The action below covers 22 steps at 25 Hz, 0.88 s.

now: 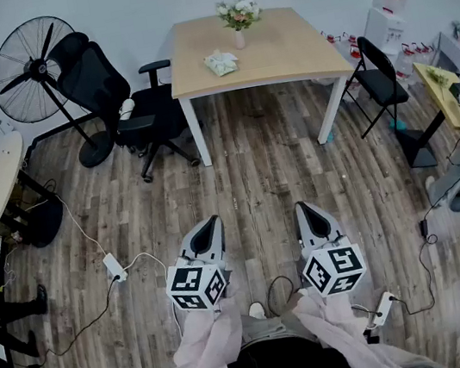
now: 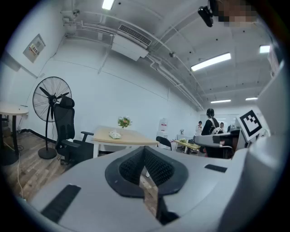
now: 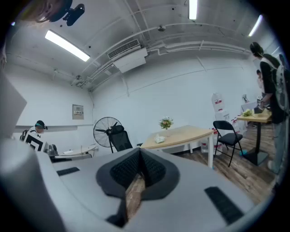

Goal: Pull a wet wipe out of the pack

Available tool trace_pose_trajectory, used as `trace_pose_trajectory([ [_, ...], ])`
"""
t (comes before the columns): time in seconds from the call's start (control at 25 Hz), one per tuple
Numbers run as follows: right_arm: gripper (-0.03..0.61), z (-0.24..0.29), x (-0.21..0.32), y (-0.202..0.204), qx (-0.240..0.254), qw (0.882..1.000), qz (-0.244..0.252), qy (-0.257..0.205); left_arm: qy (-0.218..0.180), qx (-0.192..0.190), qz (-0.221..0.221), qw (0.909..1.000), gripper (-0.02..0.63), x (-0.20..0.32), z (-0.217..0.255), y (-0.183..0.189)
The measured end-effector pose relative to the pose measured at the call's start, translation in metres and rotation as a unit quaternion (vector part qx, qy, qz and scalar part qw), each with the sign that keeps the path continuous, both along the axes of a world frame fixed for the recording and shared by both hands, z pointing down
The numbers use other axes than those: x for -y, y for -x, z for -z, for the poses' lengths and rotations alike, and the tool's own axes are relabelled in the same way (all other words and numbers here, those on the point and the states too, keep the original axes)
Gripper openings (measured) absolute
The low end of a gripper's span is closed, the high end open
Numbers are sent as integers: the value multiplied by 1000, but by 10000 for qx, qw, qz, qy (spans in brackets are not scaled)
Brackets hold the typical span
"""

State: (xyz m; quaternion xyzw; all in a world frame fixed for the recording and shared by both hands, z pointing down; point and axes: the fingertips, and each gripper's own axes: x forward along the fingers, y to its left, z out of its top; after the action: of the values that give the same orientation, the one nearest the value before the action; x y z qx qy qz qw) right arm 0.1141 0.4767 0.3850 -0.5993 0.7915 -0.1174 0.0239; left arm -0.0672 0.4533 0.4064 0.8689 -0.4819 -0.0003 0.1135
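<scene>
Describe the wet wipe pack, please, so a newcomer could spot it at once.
Find the light wooden table against the far wall. On its top, in front of the flower vase, lies the wet wipe pack. It is the only low, pale, flat packet there; the vase stands upright.

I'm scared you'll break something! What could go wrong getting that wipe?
The wet wipe pack lies beside the flower vase, so a clumsy reach might tip it. A cable and power strip lie on the floor nearby: a possible trip.
</scene>
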Motion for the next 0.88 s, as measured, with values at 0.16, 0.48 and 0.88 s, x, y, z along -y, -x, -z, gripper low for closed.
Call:
trace_pose_trajectory([
  [0.16, 8, -1, -1, 2, -31, 10000, -76, 35, 6, -8, 89, 10000, 11, 1, -1, 13],
  [0.48, 11, -15, -7, 2, -97, 9987, -375, 335, 27, -61, 184, 9998, 11, -7, -4, 24],
  [0.88, 11, -24, -22, 12, -198, 9979, -421, 461, 96, -42, 165, 9998, 11, -21, -11, 33],
])
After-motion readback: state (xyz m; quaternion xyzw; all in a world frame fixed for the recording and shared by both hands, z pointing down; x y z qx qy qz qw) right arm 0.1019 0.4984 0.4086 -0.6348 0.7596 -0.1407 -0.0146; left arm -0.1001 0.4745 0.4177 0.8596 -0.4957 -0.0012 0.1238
